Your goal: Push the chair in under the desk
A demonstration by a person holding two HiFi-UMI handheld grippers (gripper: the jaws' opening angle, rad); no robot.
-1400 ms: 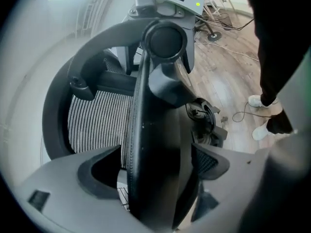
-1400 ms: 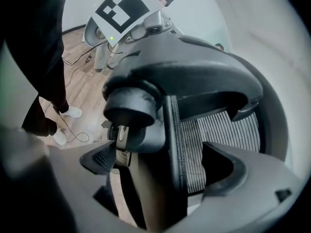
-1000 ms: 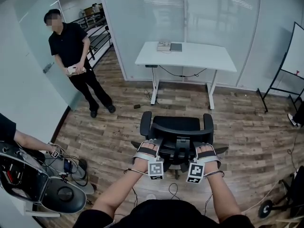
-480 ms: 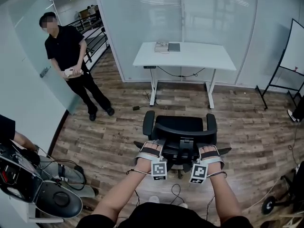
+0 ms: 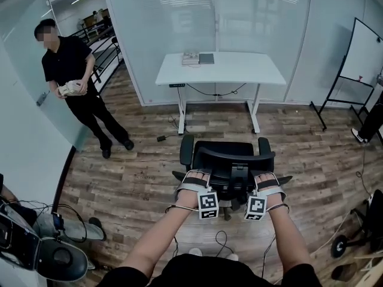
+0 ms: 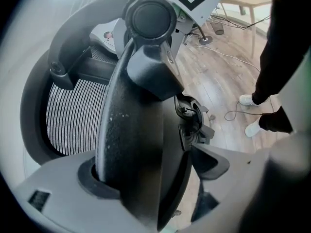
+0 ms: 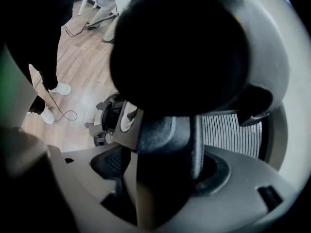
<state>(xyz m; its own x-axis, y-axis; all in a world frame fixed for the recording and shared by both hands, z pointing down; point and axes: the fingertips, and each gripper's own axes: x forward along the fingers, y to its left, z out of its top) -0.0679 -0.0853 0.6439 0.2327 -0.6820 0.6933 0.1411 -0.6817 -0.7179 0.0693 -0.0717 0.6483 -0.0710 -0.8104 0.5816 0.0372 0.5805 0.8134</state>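
A black office chair (image 5: pixel 224 159) stands on the wood floor with its back toward me. It faces the white desk (image 5: pixel 239 72) at the glass wall, with a strip of floor between them. My left gripper (image 5: pixel 194 182) is shut on the left end of the chair's top rim (image 6: pixel 131 140). Mesh (image 6: pixel 73 115) shows beside that rim in the left gripper view. My right gripper (image 5: pixel 267 182) has just been closing with the right end of the rim (image 7: pixel 165 164) between its jaws, and it grips that end.
A person in black (image 5: pixel 75 91) stands at the left by a glass door. A whiteboard on a stand (image 5: pixel 359 55) is at the right. A book and tablet (image 5: pixel 198 58) lie on the desk. Equipment with cables (image 5: pixel 42 250) sits at lower left, and a wheel (image 5: pixel 340 245) at lower right.
The chair has rolled slightly toward the desk with both grippers on its back rim. I have followed it forward, and the person at the left now appears farther left.
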